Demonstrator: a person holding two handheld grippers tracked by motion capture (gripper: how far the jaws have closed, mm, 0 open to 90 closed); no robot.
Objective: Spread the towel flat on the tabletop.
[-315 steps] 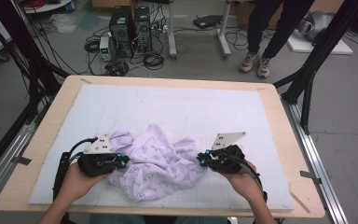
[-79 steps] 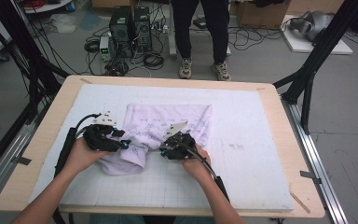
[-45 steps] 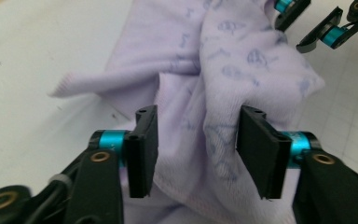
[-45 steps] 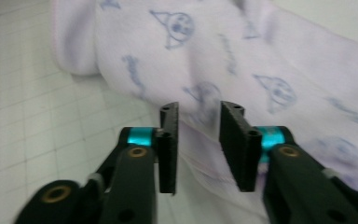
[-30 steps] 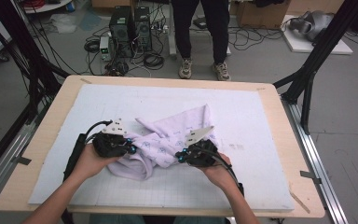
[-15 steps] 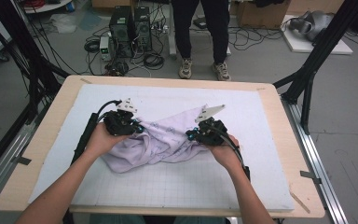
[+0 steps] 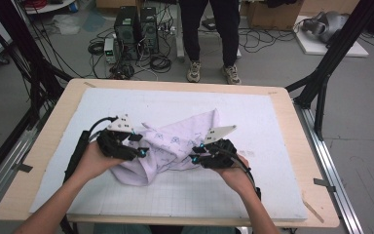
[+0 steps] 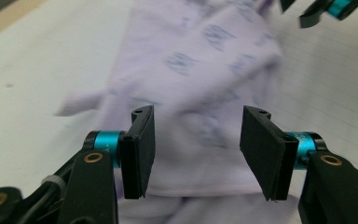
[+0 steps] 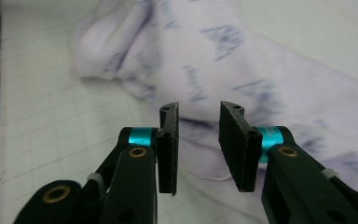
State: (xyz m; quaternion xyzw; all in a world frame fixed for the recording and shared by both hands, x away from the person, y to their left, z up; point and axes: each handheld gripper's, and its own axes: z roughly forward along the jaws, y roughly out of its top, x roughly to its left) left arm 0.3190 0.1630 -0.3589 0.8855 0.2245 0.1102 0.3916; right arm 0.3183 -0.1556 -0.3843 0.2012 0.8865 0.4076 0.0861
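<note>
A crumpled pale lilac cloth point(image 7: 173, 146) with blue prints lies on the white gridded mat point(image 7: 272, 126), between the two hands. My left gripper point(image 7: 142, 152) is at the cloth's left edge and my right gripper point(image 7: 195, 159) at its right side. In the left gripper view the left gripper point(image 8: 196, 119) has just been opening; its pads stand wide apart with the cloth point(image 8: 205, 60) lying beyond them, not pinched. In the right gripper view the right gripper point(image 9: 198, 114) has just been opening too. It shows a narrow gap, with the cloth point(image 9: 223, 56) under and past it, free of the pads.
The mat sits on a wooden table point(image 7: 175, 85) with bare mat on the far and right sides. A person point(image 7: 209, 39) stands beyond the far edge. Computer towers point(image 7: 136, 24) and cables are on the floor. A black frame leg point(image 7: 321, 83) rises at the right.
Both grippers have come back toward the near edge since half a second ago and have let go of the cloth, which has dropped from its stretched lift into a loose heap.
</note>
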